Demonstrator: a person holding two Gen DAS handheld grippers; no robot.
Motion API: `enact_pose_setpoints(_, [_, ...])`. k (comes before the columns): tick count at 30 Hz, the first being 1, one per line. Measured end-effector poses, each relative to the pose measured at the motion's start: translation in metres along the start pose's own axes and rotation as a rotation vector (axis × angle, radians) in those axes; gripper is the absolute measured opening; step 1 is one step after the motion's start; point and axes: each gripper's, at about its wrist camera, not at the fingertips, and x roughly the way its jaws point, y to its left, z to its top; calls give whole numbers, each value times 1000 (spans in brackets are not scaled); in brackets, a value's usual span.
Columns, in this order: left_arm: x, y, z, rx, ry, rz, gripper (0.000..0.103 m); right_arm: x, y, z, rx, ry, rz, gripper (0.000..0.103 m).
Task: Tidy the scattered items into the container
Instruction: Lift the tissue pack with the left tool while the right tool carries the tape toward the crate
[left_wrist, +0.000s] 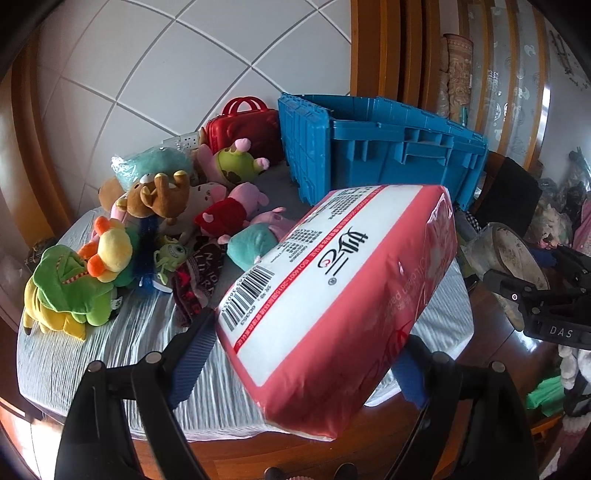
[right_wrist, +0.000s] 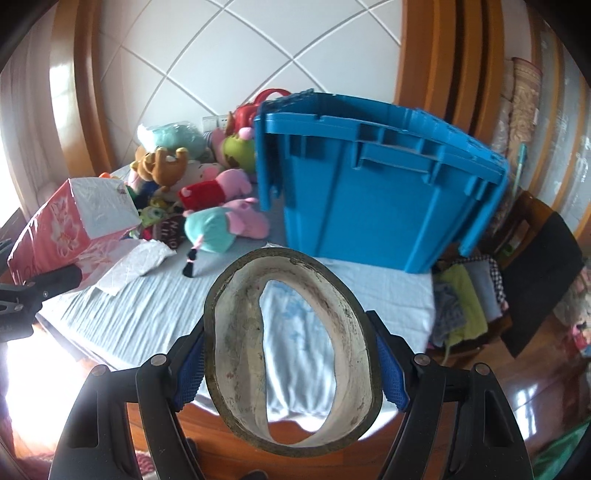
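Left tongs (left_wrist: 301, 354) clamped on red-and-white plastic tissue pack (left_wrist: 332, 284); right tongs (right_wrist: 291, 365) squeezing worn cream tape ring (right_wrist: 236, 332), facing blue plastic crate (right_wrist: 376, 184).

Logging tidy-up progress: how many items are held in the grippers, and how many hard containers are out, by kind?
Pink plastic-wrapped tissue pack, in left gripper: 1
Worn grey tape roll, in right gripper: 1
Blue plastic crate: 1
Red plastic suitcase: 1
Total: 4
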Motion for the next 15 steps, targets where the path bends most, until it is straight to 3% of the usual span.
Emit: enact_pose_setpoints(15, [43, -45, 51, 105, 1, -79, 87, 13, -46, 18, 32, 4, -55, 78])
